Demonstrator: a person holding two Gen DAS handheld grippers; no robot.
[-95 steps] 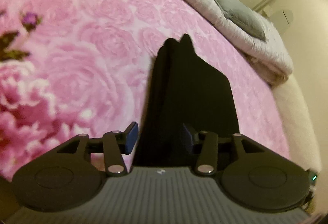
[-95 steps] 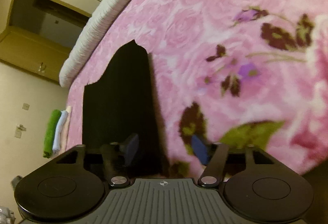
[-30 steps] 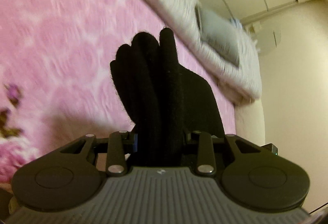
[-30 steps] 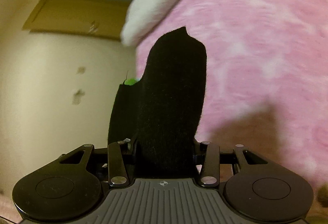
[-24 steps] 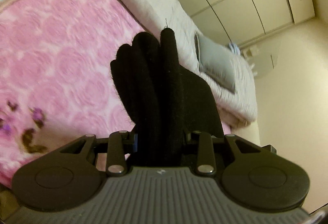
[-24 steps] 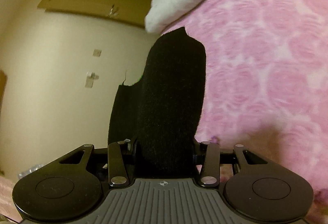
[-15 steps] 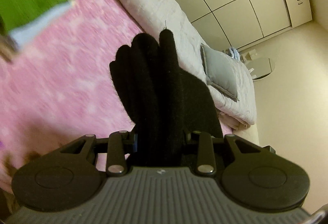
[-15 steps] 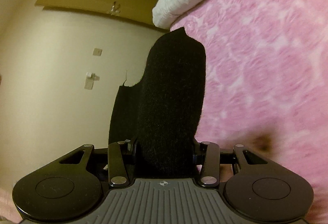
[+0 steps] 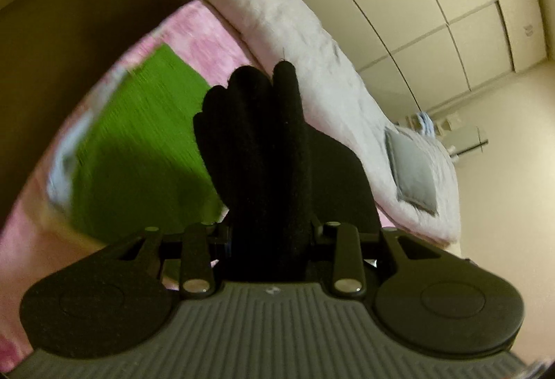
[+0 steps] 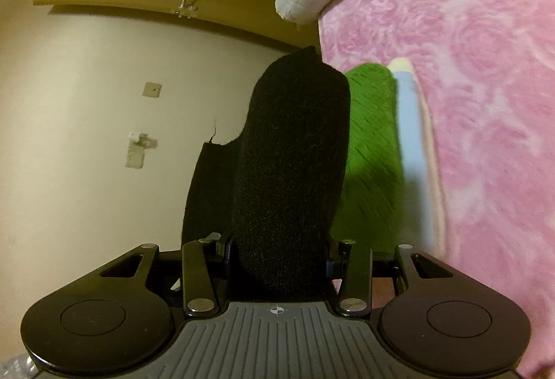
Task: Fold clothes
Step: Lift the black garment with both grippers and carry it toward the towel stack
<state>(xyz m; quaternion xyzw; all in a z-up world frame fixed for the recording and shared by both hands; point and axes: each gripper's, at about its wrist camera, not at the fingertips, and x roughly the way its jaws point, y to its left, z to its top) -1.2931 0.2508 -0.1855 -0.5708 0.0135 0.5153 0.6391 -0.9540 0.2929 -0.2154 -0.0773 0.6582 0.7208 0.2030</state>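
Black folded garment [image 9: 267, 150] is being held off the bed, bunched in thick layers and sticking up and forward out of both tools. Left gripper [image 9: 270, 233] is clamping one end: cloth is filling the whole gap between the jaws, ribbed folds rising above them, a flatter flap hanging off to the right. Right gripper [image 10: 277, 254] is gripping the other end, same garment [image 10: 291, 163] packed between its jaws, one fat rounded roll standing upright with a thinner layer trailing on the left side. Both jaws are sitting at a middling width, pressed against fabric, nothing else between them. Just past the garment a stack of folded clothes is lying on the pink rose blanket [image 10: 485, 73]: green piece [image 9: 138, 150] on top, a pale blue one [image 10: 409, 136] under it, a cream edge below that. In the left view the stack is showing left of the black cloth, blurred; in the right view the stack is showing right of it. White duvet [image 9: 305, 42] is lying rolled along the far edge of the bed with a grey pillow [image 9: 412, 170] on it. Wardrobe doors [image 9: 433, 14] are behind.
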